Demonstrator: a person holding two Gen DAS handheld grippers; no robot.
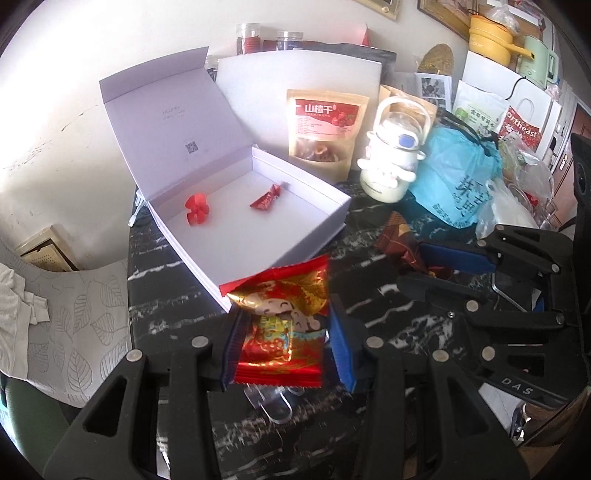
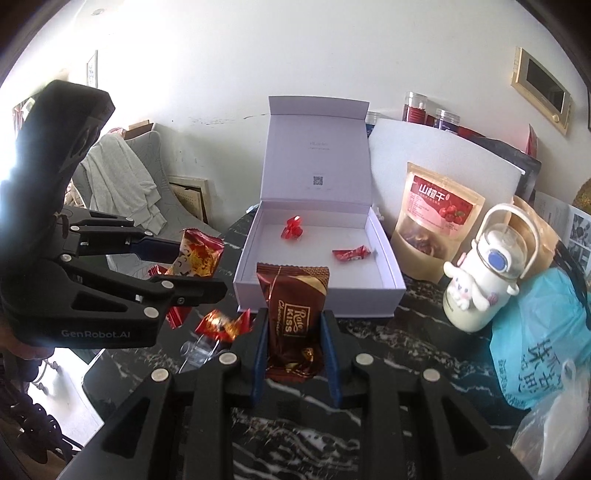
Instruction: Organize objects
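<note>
Just ahead of both grippers, open white box [image 2: 317, 258] beyond packet tips; left gripper [image 1: 282, 343] clamped on red snack packet [image 1: 284, 317], right gripper [image 2: 293, 332] clamped on upright brown chocolate packet [image 2: 291, 306], nearer, squarely facing its front wall.

Lived-in home, looks like a living or dining room. Ahead of the claws, a black marble-look table [image 2: 388, 369] is cluttered with a dried-hawthorn snack pouch [image 1: 325, 129], a cartoon-character water bottle [image 2: 476, 273] and a blue plastic shopping bag [image 1: 454, 177]. Left of the claws sits an upholstered chair [image 2: 147, 177] with clothes draped over it (plus framed pictures [image 2: 541, 88] on the wall beyond, a yellow pot [image 1: 491, 35] far right).
</note>
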